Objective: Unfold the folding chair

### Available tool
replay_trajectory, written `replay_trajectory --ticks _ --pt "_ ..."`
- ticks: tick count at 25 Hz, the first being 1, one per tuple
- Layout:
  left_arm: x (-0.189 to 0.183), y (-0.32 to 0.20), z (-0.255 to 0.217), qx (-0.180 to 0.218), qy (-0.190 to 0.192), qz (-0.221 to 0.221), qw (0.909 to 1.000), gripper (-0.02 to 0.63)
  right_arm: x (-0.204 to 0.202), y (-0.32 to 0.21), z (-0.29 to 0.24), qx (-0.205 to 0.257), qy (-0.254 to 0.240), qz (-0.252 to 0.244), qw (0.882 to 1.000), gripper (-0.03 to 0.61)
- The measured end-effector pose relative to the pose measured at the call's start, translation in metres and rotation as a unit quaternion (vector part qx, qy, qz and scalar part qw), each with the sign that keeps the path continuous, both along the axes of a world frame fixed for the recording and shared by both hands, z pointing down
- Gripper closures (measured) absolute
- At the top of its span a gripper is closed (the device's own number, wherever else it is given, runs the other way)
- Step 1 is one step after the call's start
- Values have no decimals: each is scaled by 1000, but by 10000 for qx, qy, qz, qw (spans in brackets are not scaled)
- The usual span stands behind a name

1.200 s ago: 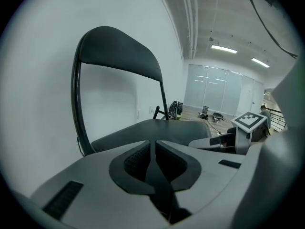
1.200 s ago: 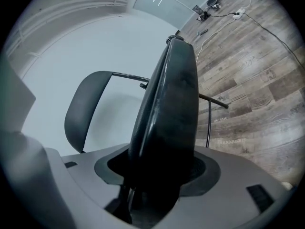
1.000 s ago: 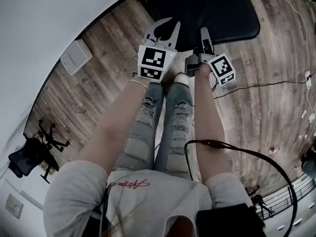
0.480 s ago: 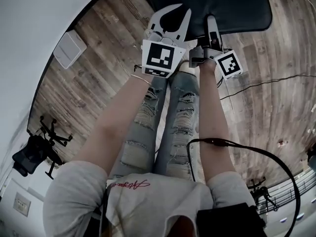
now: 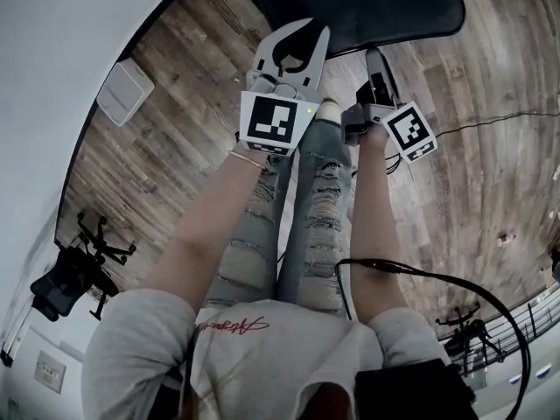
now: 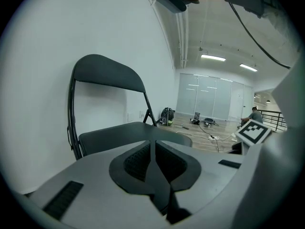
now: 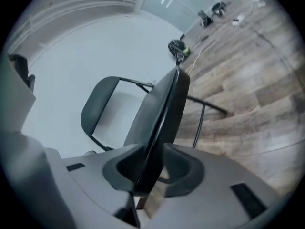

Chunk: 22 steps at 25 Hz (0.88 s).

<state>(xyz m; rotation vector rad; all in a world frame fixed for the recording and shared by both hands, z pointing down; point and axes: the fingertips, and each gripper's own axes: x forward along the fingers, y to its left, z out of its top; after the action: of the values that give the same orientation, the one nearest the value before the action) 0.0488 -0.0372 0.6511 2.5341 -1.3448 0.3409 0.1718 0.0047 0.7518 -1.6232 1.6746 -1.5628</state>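
Observation:
The black folding chair (image 5: pixel 367 7) stands unfolded at the top of the head view, with its seat level. In the left gripper view its seat (image 6: pixel 119 132) and curved backrest (image 6: pixel 107 73) lie just ahead of my left gripper (image 6: pixel 152 149), which is shut and empty. From above, the left gripper (image 5: pixel 308 31) sits at the seat's near edge. My right gripper (image 5: pixel 375 59) is to its right, just short of that edge. In its own view the seat (image 7: pixel 164 113) shows edge-on between the open jaws of the right gripper (image 7: pixel 150 175). Those jaws have just been closing, and floor shows beside the seat.
A white wall runs behind the chair. A white box (image 5: pixel 125 92) lies on the wooden floor at left, a black cable (image 5: pixel 490 121) at right, and dark stands (image 5: pixel 79 265) at lower left. The person's legs (image 5: pixel 297 217) stand below the grippers. A railing (image 5: pixel 499 348) is at bottom right.
Both grippers have drawn back from the seat toward the person. The right gripper's tip, earlier over the seat, now lies just off its near edge.

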Motion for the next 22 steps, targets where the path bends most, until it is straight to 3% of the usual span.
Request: replay_trajectory --ticks 1,2,4,5,7,9,11,14,15,18,22 --pt "1 3 -10 14 9 -6 10000 571 13 10 -20 133 441 175 9988 533" --pt "1 6 -23 45 43 -24 10000 571 25 17 -47 433 898 305 9946 558" --pt "-1 12 -56 130 200 -114 9996 571 32 22 -117 1341 1754 247 9750 558" --pt "-3 15 -77 172 307 -192 9992 571 26 21 -156 1815 2250 26 9573 558" --pt "-7 20 -120 275 487 -358 9978 571 7 16 -228 2560 3238 -526 9093 558" --pt "-10 19 -161 467 551 -437 9964 571 -9 4 -289 2974 3771 -877 8727 558" --pt "-10 19 -199 628 576 -437 9954 571 -20 -9 -338 3236 3973 -1101 8517 558" --pt "-4 35 -250 447 711 -437 9955 571 -36 -6 -396 3393 4368 -1603 8175 558" --pt "-3 40 -266 417 766 -445 9952 571 -40 -4 -412 3422 4380 -1725 8132 558" --pt "-10 47 -313 647 897 -507 9926 571 -57 -4 -452 3584 4052 -1906 8192 558" --pt "-20 50 -352 957 943 -502 9897 571 -82 2 -481 3804 4018 -2096 8061 558"
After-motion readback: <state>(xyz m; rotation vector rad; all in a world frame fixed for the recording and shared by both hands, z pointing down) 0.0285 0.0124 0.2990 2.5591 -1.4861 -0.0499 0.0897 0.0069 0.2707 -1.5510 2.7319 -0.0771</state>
